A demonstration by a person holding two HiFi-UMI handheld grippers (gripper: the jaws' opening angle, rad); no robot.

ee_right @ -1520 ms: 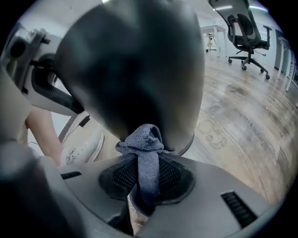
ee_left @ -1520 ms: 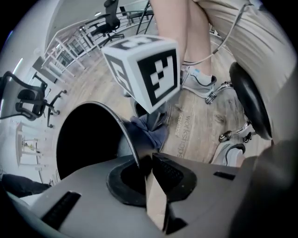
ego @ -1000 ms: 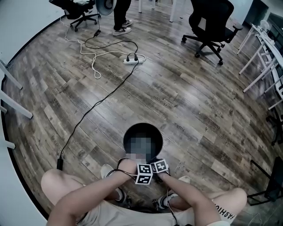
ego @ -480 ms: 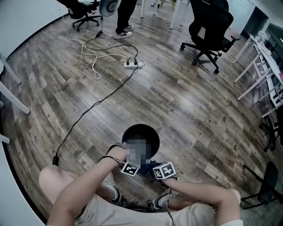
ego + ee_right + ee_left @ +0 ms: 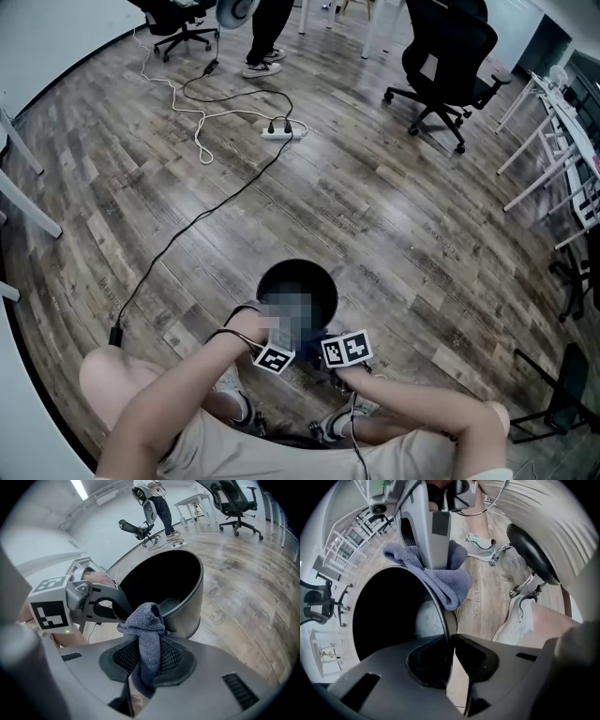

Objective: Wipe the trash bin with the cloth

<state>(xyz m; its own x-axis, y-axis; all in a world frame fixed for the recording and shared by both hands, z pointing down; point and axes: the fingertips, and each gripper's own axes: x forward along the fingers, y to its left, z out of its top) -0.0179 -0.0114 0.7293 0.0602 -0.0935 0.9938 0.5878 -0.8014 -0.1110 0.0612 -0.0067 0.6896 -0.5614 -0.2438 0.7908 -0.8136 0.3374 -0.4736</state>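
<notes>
— At the trash bin's (image 5: pixel 322 275) near rim, our left gripper (image 5: pixel 451 645) has just been closing and now pinches the rim, steadying it.
— Our right gripper (image 5: pixel 146 662) is clamped on the cloth (image 5: pixel 146 620), just outside that rim, perhaps not touching it.
— We judge we're between strokes; next we press the cloth to the wall and sweep round.
— We count one bin, one cloth, two grippers.

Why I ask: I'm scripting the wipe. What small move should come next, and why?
Probably drag the cloth, pinched in the right gripper, down the outer wall of the trash bin: the cloth sits by the rim, and the left gripper, its jaws just closed on that rim, steadies it.
</notes>
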